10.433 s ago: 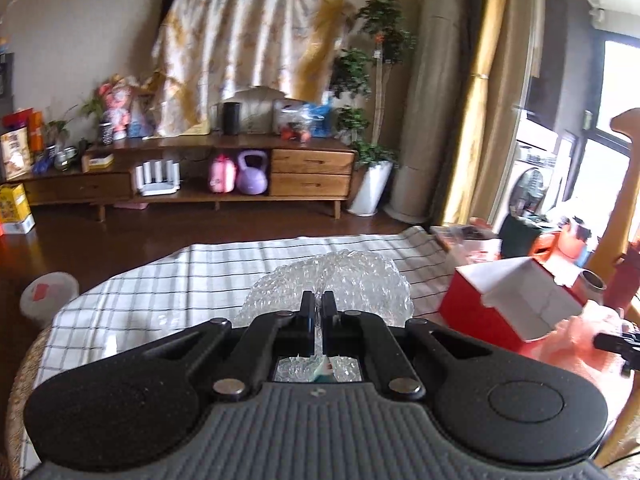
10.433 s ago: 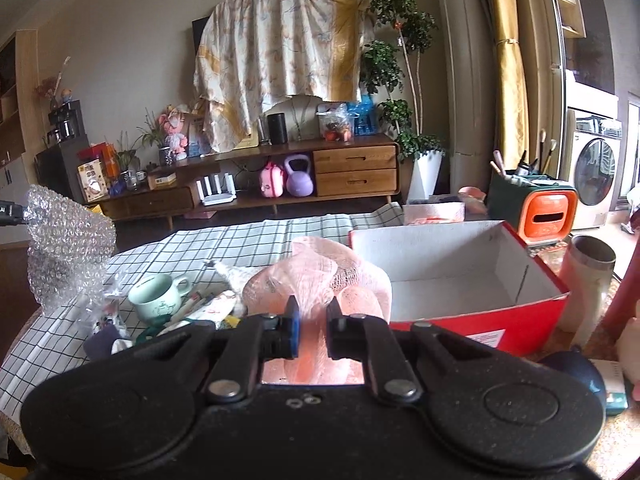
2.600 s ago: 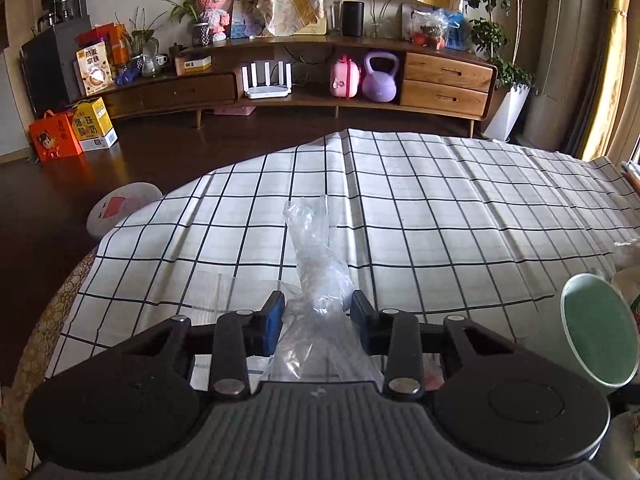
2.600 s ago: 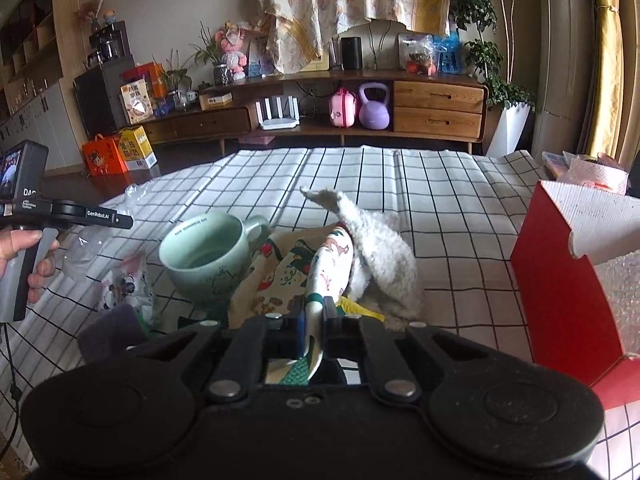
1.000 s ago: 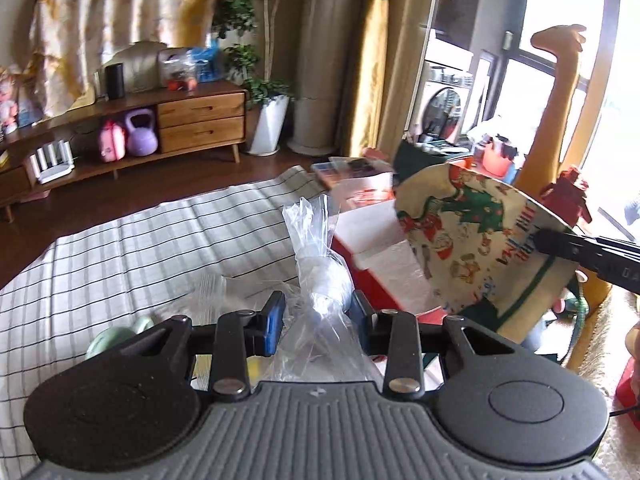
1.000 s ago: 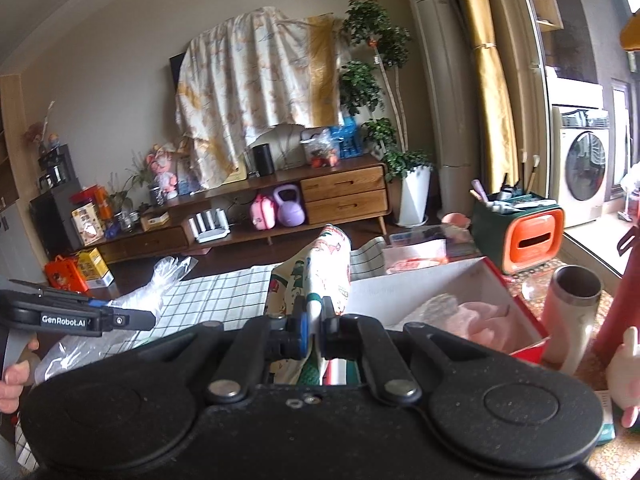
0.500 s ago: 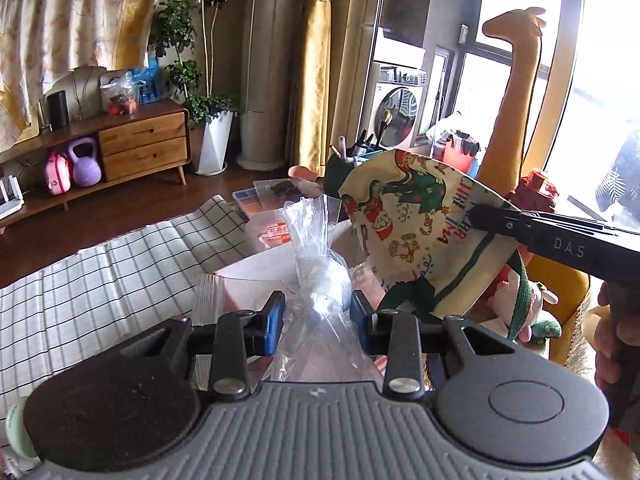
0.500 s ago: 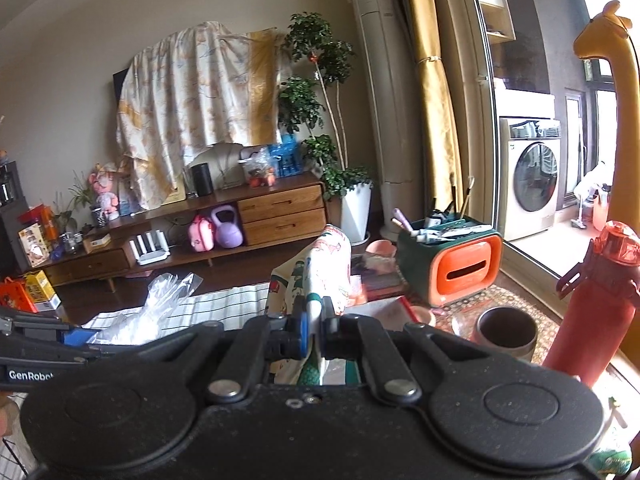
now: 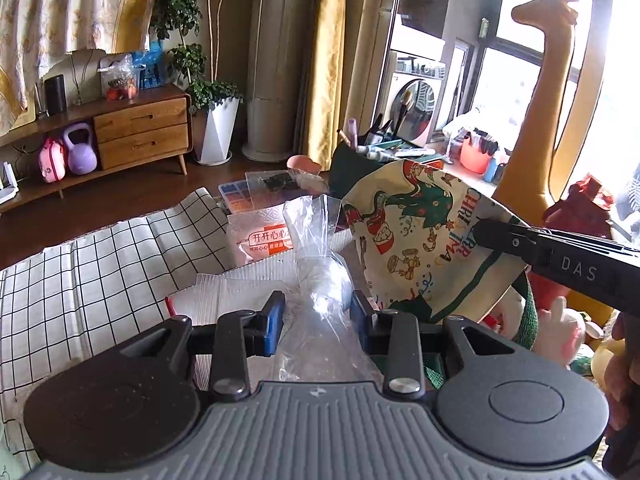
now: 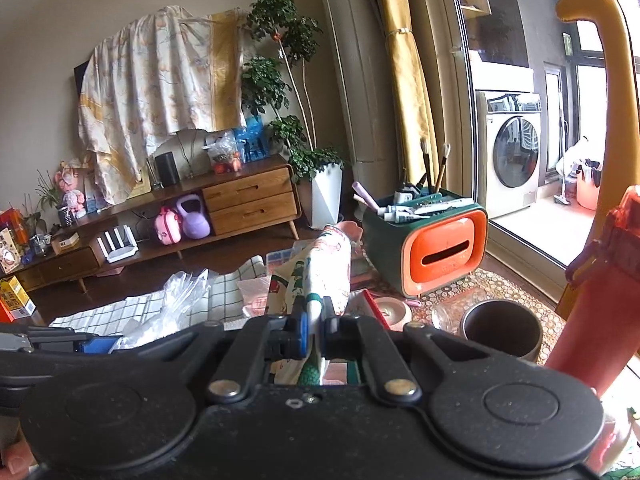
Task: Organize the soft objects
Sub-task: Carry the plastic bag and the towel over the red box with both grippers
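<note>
Clear crinkled plastic filled the gap between the two blue-padded fingers of the left hand-held gripper [image 9: 318, 322]: one transparent plastic bag [image 9: 316, 276], its twisted top standing upright above the pads, which pressed it from both sides though they stood fairly wide apart. Below and ahead lay the worktop, covered by one white black-checked cloth [image 9: 80, 272]. To the right hung one cream Christmas-print fabric piece with a green edge [image 9: 416, 236], pinched at its upper edge by the right hand-held gripper [image 9: 486, 232], seen side-on as a black bar.

From the right wrist, the right hand-held gripper's two fingers sat nearly together, clamping the green edge of that same fabric piece, which rose folded just above the pads. Left of it the plastic bag showed, crumpled, held in the air by the left hand-held gripper. Further right stood one green and orange desk organiser [image 10: 432, 248] holding brushes, and one dark round cup [image 10: 500, 332].
</note>
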Tool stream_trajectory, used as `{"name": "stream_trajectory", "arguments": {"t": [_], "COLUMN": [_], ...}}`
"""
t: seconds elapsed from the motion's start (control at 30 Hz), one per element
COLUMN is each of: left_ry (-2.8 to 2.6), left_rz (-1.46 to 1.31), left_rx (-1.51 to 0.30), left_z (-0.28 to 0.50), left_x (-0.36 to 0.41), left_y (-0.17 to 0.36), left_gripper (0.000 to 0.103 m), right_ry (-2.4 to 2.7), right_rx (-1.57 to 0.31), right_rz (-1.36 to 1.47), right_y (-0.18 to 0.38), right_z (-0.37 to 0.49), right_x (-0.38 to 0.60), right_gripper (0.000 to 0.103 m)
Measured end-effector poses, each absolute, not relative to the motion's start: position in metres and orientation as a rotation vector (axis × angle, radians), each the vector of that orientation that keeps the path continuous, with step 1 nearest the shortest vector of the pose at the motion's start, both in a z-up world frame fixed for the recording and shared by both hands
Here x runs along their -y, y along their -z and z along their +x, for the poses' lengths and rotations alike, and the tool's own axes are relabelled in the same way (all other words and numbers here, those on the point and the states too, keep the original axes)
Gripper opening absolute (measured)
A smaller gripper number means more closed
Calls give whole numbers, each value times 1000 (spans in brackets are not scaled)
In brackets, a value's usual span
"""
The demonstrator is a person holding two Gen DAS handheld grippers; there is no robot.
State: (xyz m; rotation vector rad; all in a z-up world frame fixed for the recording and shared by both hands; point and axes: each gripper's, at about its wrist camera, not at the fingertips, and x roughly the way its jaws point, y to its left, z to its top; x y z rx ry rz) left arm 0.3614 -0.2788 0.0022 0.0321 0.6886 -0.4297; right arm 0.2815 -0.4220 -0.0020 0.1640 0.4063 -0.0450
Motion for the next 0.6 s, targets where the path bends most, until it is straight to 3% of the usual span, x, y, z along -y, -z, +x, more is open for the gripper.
{"name": "stream_trajectory", "arguments": {"t": [0.6], "left_ry": [408], "left_rz": [93], "left_rx": [-866], "left_z": [406], "left_x": [299], "left_y": [77], "left_gripper": [34], "right_ry": [21], "right_rx": [-591], "right_rz": [169], "right_y": [76], "right_z": [312], "right_x": [418], "right_gripper": [6]}}
